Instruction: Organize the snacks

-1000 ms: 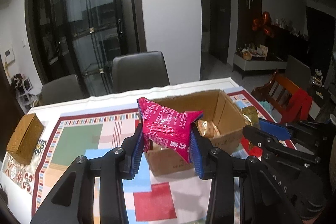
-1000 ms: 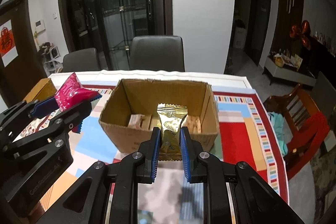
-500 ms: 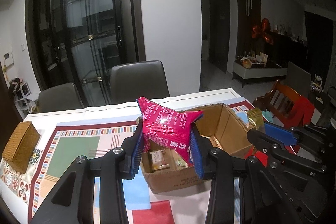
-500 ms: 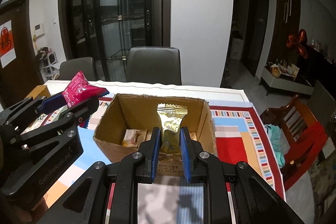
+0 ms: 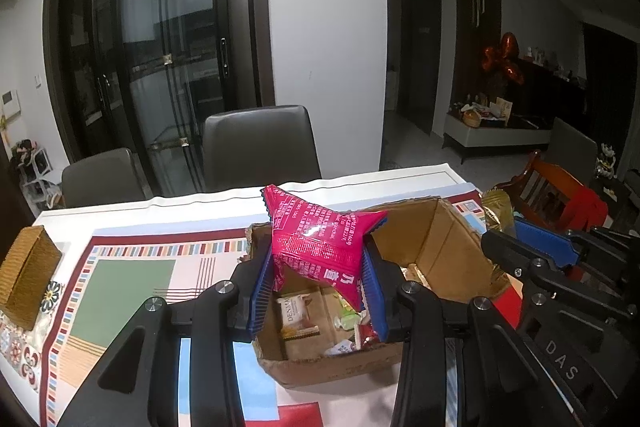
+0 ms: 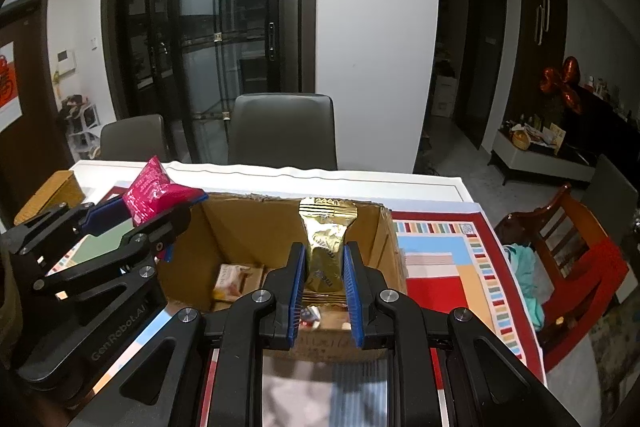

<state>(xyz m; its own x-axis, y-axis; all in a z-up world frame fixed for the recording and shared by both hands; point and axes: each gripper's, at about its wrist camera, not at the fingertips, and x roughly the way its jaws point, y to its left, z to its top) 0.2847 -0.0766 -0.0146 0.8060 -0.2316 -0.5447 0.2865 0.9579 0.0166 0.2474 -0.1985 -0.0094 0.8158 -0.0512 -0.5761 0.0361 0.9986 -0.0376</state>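
Snacks poised above the cardboard box (image 6: 280, 227) at frame centre: left hand-held gripper (image 5: 318, 291) clamps a pink packet (image 5: 320, 243), right hand-held gripper (image 6: 322, 291) a gold-wrapped bar (image 6: 326, 247). Drop-off step; next, lower and release inside.

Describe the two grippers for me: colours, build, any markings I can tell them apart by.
Both are matte black, angular two-finger frames with silver screws at the joints and blue ribbed pads. The left gripper carries grey "GenRobot.AI" lettering on its side, read in the right wrist view; the right gripper shows "DAS" in the left wrist view. No cables, hands or sleeves appear.
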